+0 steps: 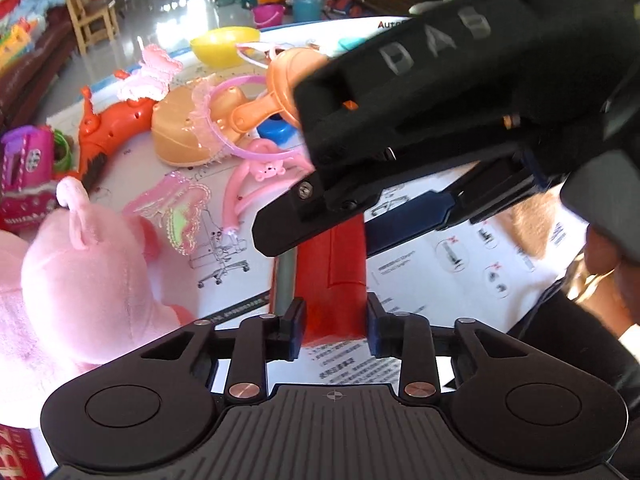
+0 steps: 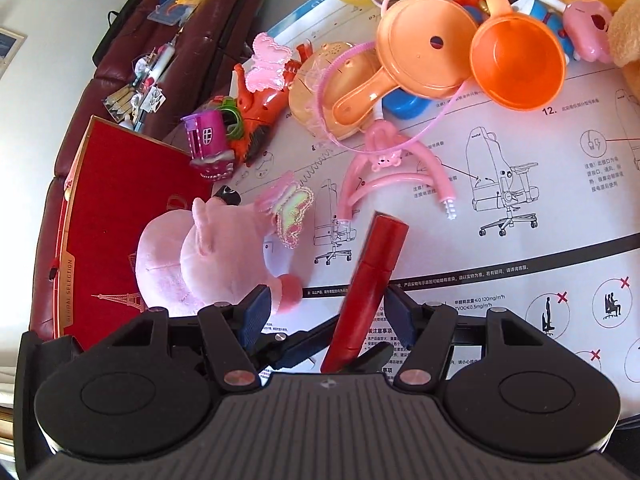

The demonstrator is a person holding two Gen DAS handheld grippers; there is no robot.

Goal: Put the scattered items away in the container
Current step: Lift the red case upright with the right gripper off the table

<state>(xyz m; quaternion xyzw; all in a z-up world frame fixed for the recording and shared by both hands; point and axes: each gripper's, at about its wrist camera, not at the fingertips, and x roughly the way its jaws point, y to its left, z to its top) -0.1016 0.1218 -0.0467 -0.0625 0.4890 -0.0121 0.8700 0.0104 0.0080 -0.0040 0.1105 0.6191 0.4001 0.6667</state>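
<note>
1. My left gripper (image 1: 334,328) had its jaws drawn in on the near end of the red tube (image 1: 332,276), with both pads against its sides.
2. My right gripper (image 2: 326,316) stood about half open. The tube rose through its gap without meeting either pad, so only the left one held it.
3. The tube's long axis ran from near to far, tilted slightly right in the right wrist view, and its far end hung over the printed sheet (image 2: 500,248).
4. The red box (image 2: 132,208), which I took for the container, lay to the left, with the pink plush (image 2: 200,256) between it and the tube.
5. I judged the left hand the nearer carrier. The move would turn on swinging the tube left over the plush while keeping its axis clear of the right fingers (image 2: 398,316).
</note>
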